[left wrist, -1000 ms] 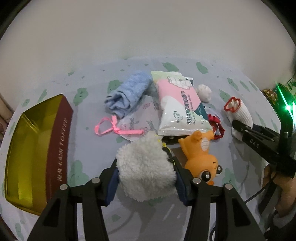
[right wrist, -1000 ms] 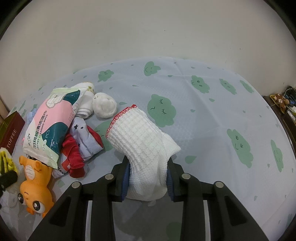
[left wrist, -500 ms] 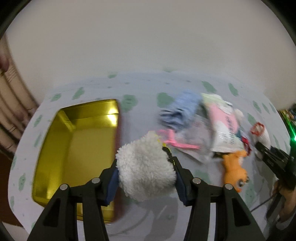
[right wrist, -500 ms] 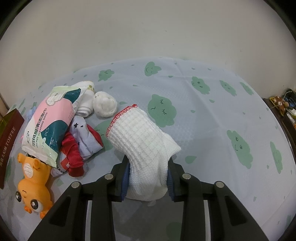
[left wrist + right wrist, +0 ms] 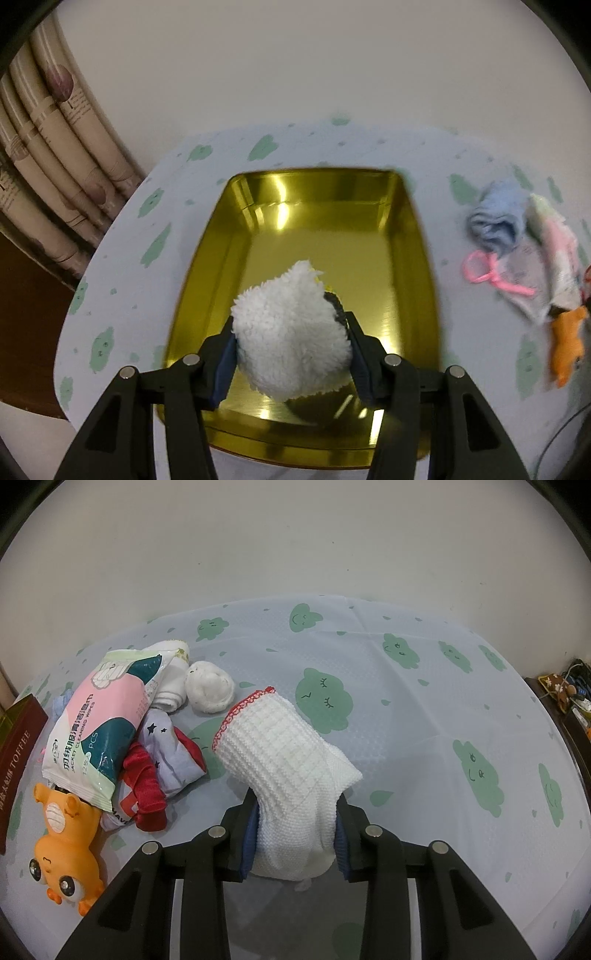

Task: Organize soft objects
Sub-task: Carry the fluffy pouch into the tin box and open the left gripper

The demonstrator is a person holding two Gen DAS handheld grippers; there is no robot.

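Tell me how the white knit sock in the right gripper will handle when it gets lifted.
The sock will probably flop: its red-trimmed cuff already leans away past the right gripper unsupported. It looks light, thin knit with nothing inside. Slipping seems unlikely, since the waffle texture bunches between the pads and should catch on them.

White fluffy plush (image 5: pixel 291 332) clamped in left gripper (image 5: pixel 291 350) above gold tin (image 5: pixel 332 229); white waffle-knit sock (image 5: pixel 288 768), red-trimmed cuff, pinched in right gripper (image 5: pixel 295 834).
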